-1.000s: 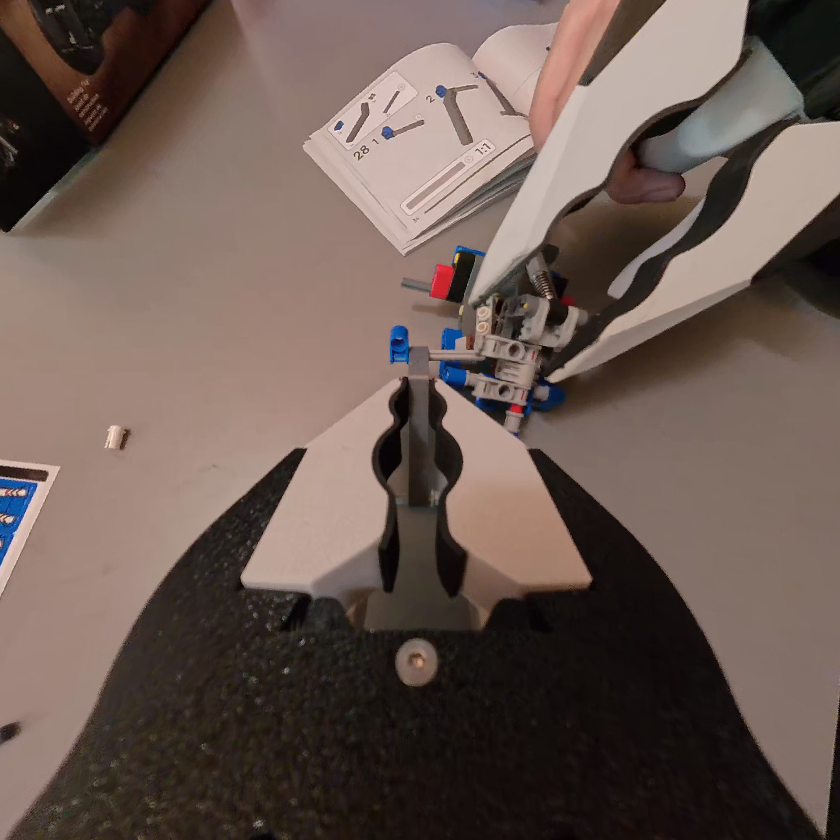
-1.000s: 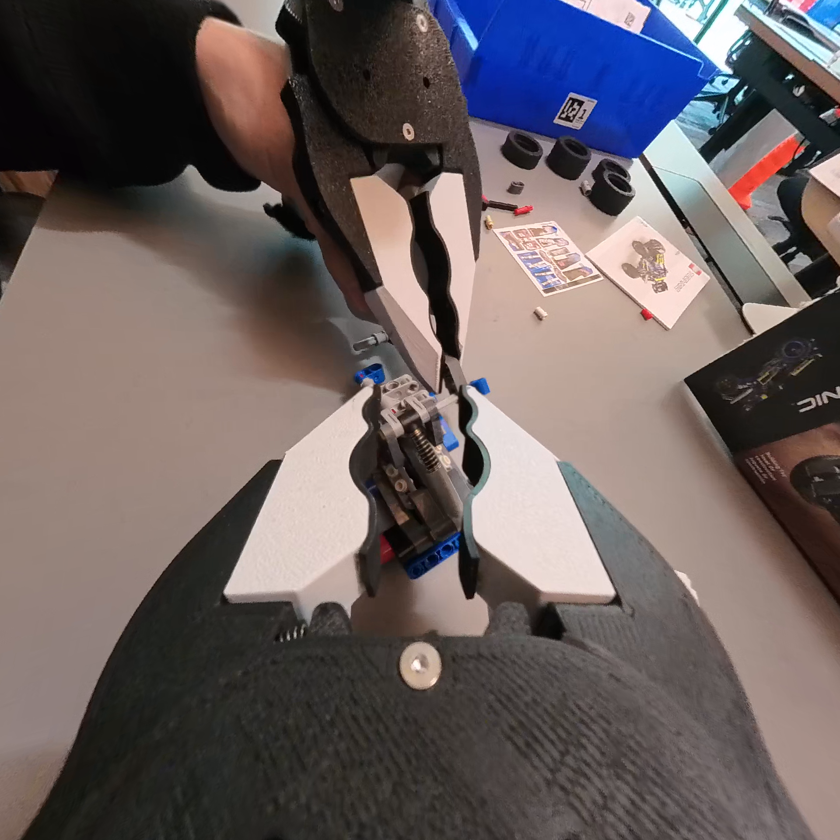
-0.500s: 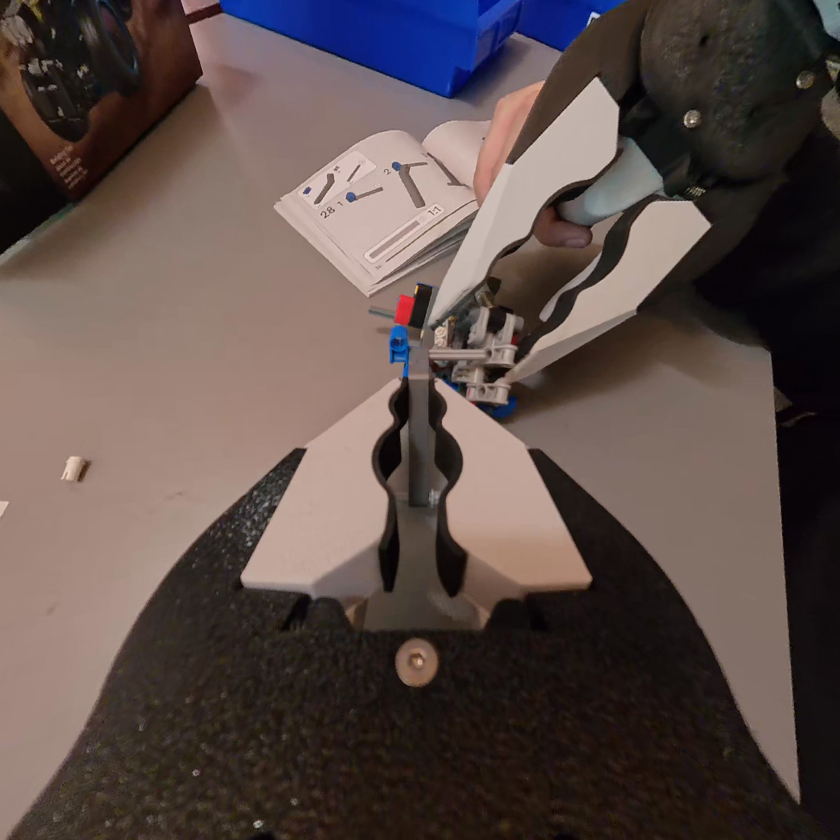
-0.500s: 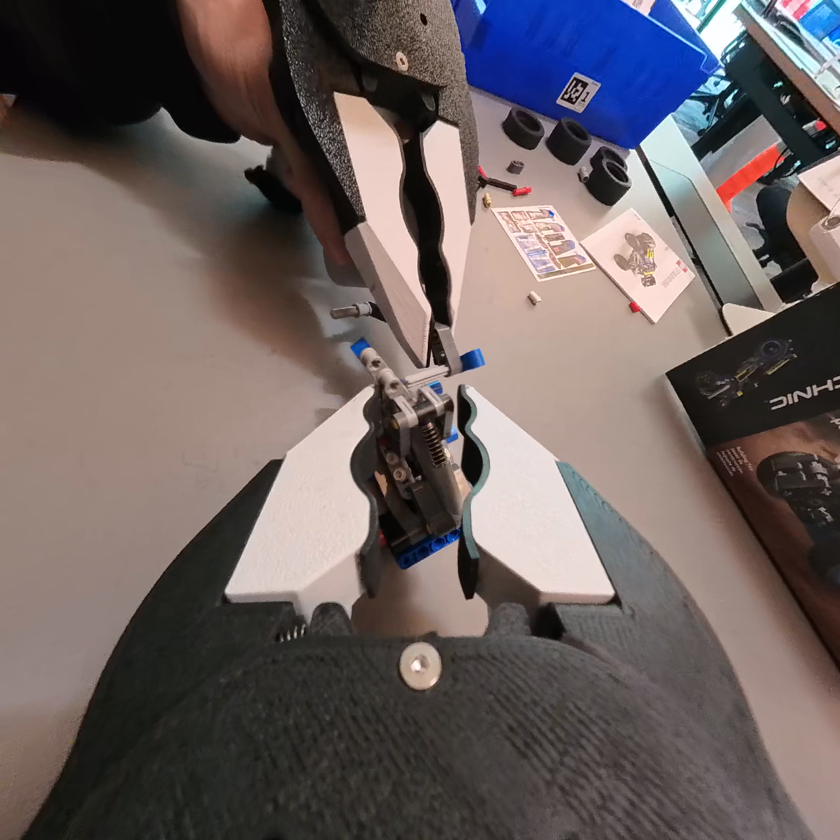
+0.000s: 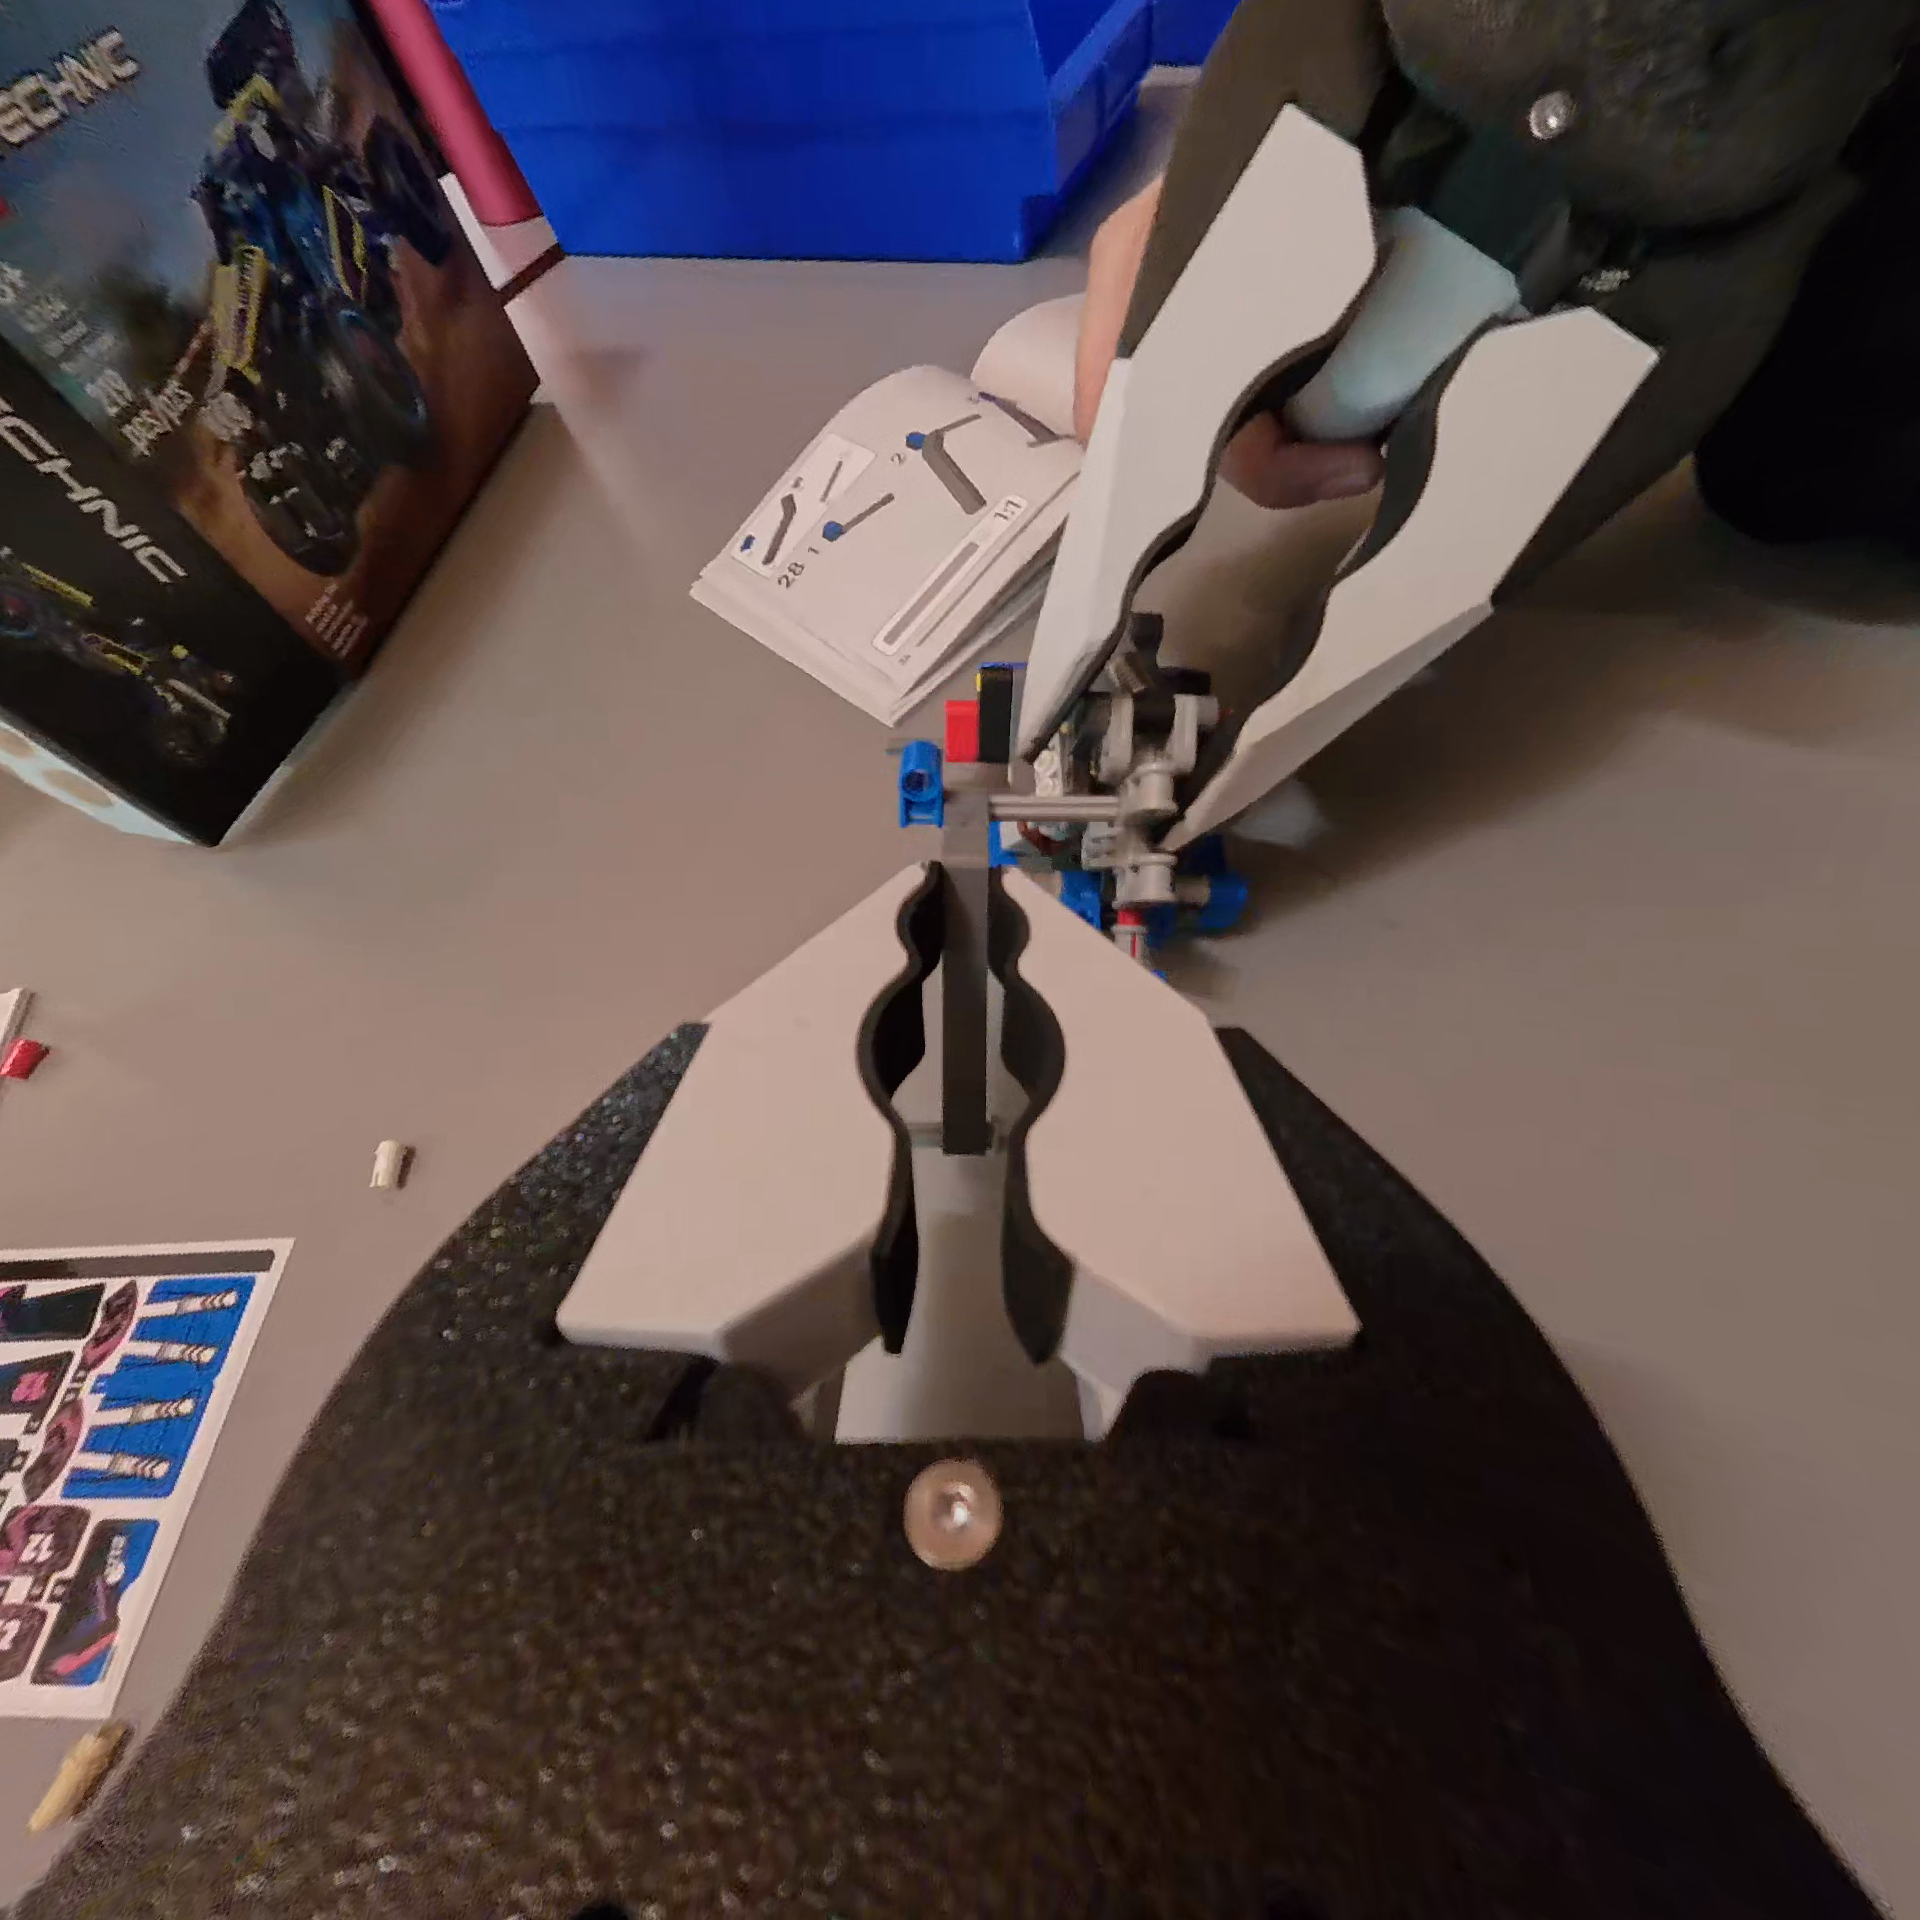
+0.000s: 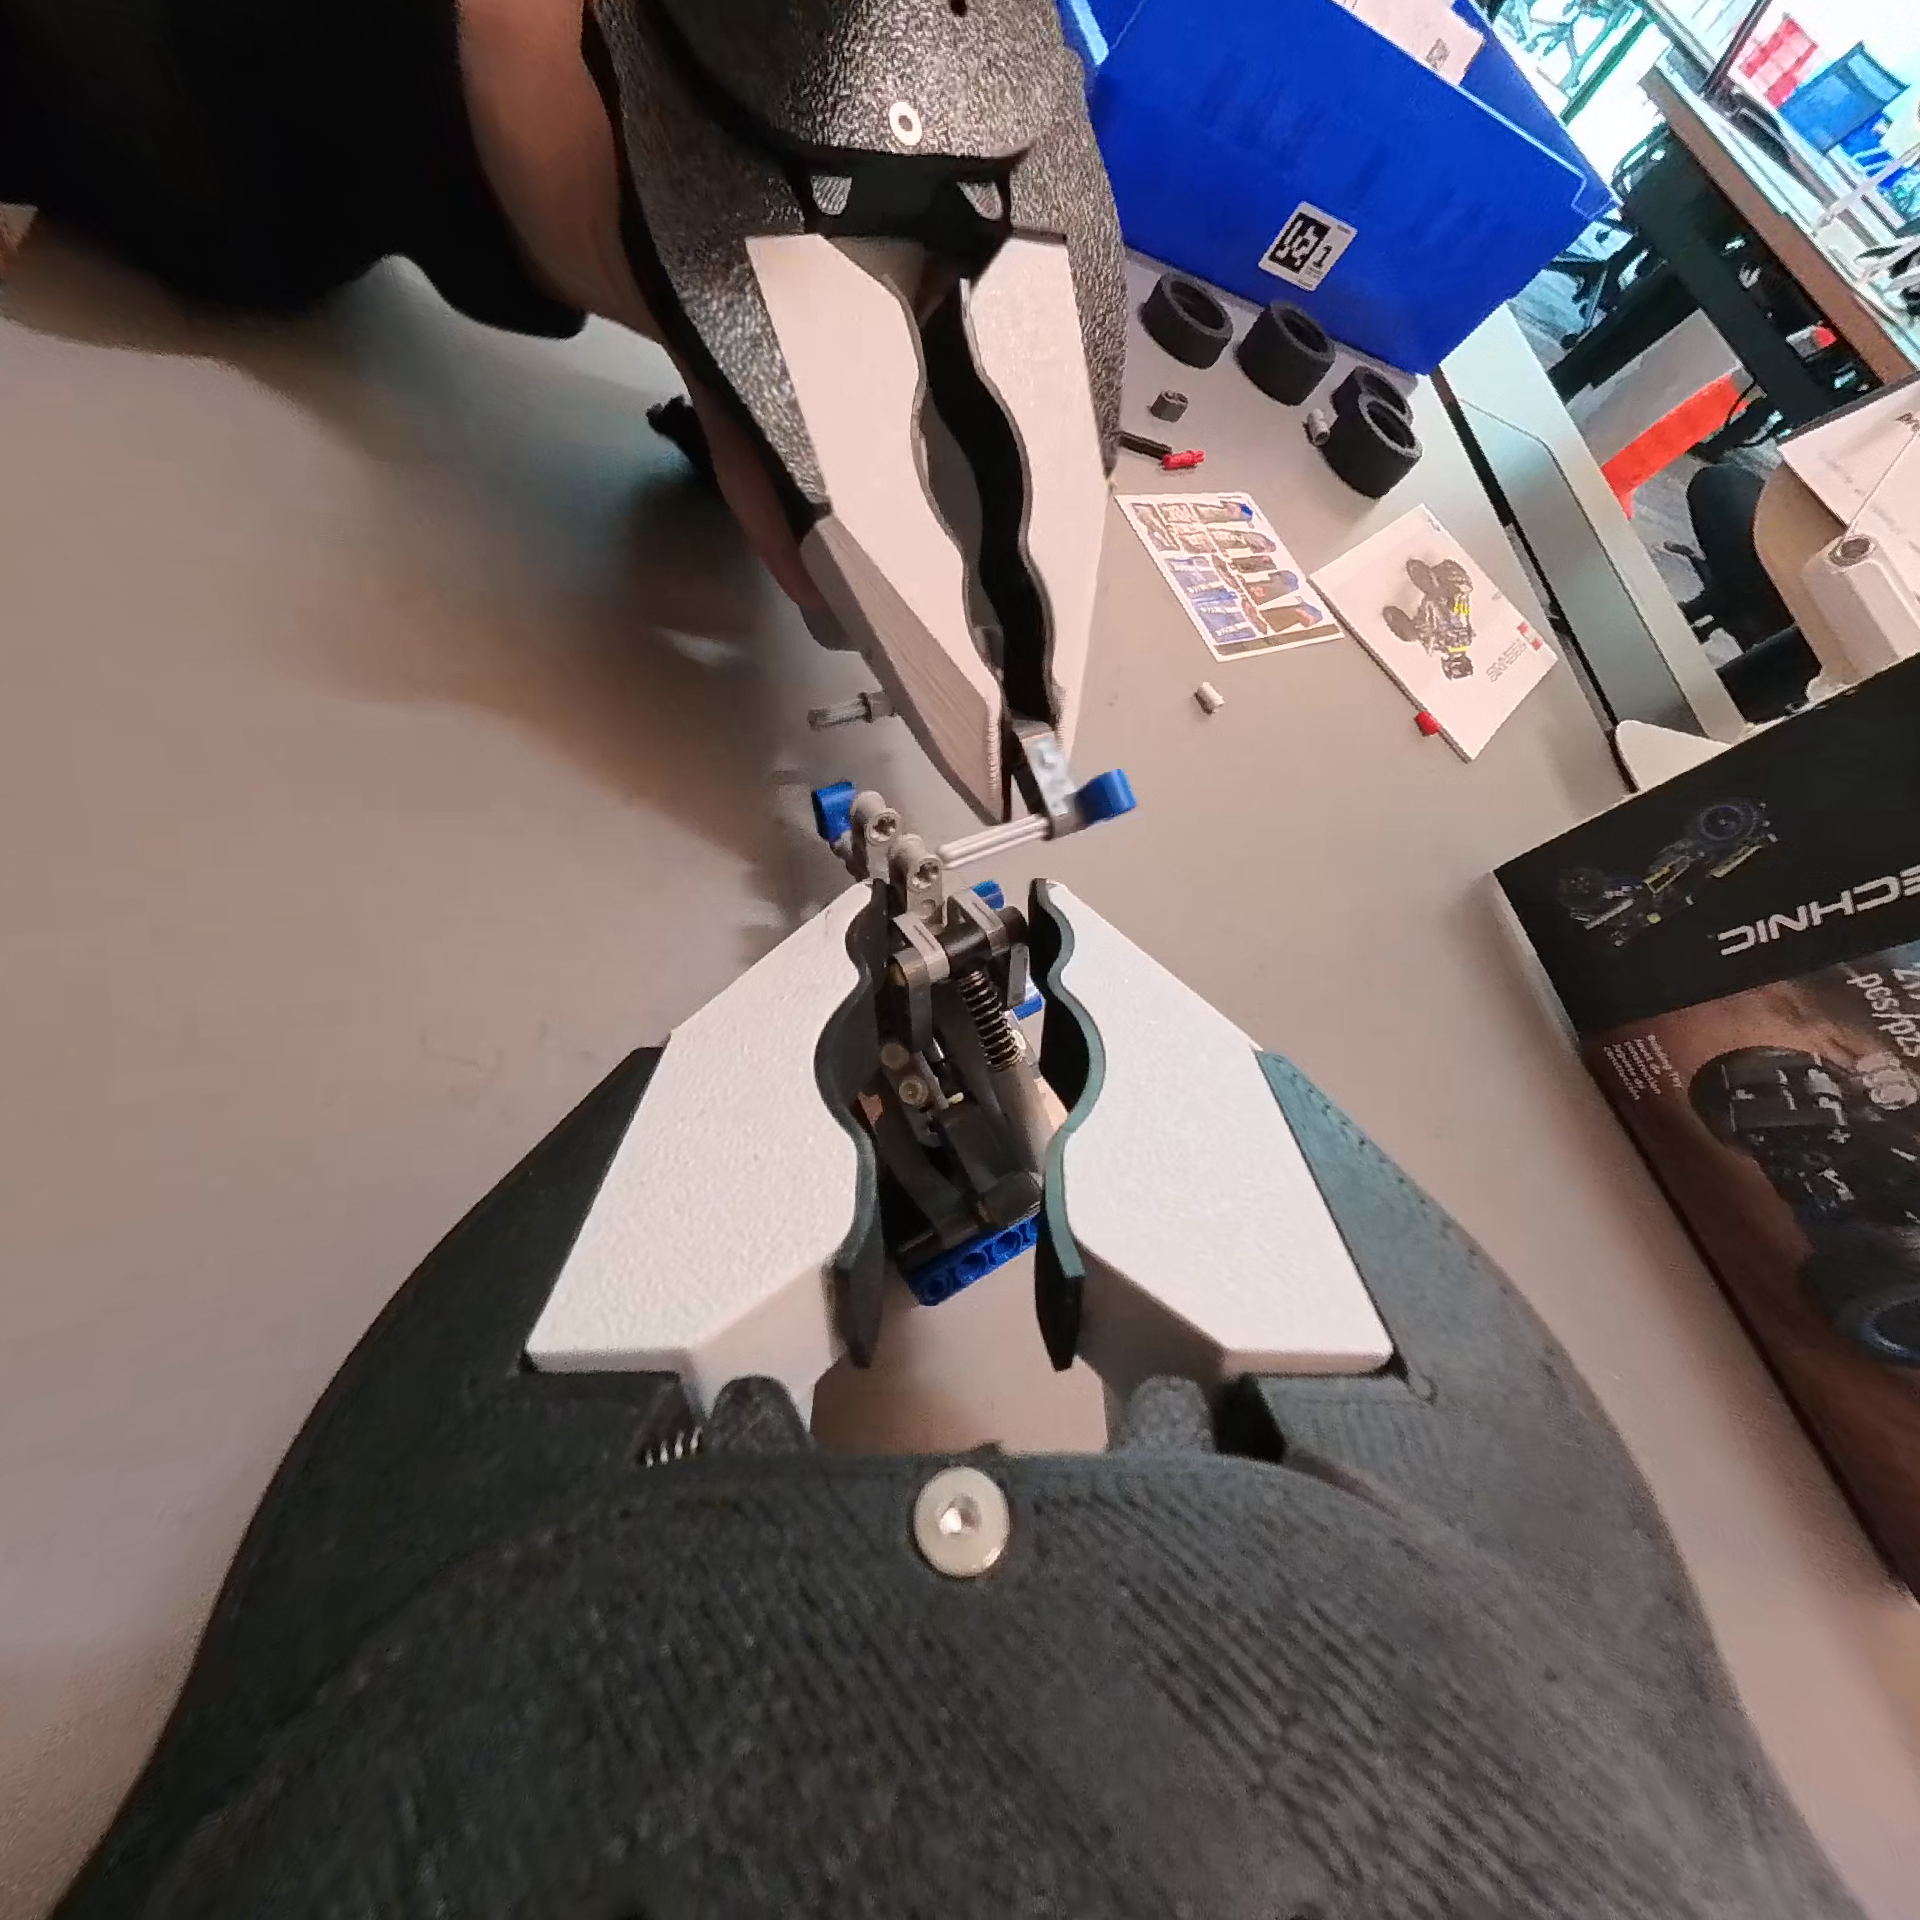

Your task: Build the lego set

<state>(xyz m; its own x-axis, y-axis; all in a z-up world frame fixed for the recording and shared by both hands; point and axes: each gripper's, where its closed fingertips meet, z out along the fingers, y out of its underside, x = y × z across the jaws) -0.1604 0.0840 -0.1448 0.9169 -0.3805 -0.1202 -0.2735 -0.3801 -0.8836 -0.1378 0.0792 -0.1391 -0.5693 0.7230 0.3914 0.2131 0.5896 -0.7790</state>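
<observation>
The left gripper [image 5: 964, 883] had its jaws closed on a thin dark grey beam [image 5: 964, 997], which carried a blue connector [image 5: 916, 798] at its far end and a light grey axle [image 5: 1060, 805] reaching toward three o'clock. The right gripper [image 6: 951, 904] had its jaws gripping a small brick assembly [image 6: 956, 1060] of grey, black and blue parts with a coil spring [image 6: 982, 1013], held just above the grey bench [image 6: 312, 831]; the axle's free tip stood just beside the assembly's grey lugs, whether touching could not be told. Both pieces looked light, stiff, smooth plastic: likely slippery, and the press-fit joints could part if squeezed across pins, so the flat beam faces seemed the safest hold. At ten o'clock in the left view stood a printed box [image 5: 208, 364] and at twelve an open instruction booklet [image 5: 894, 540], both bearing writing; a sticker sheet [image 5: 114, 1455] lay at eight, and black tyres [image 6: 1283, 348] beside a blue bin [image 6: 1299, 125].
</observation>
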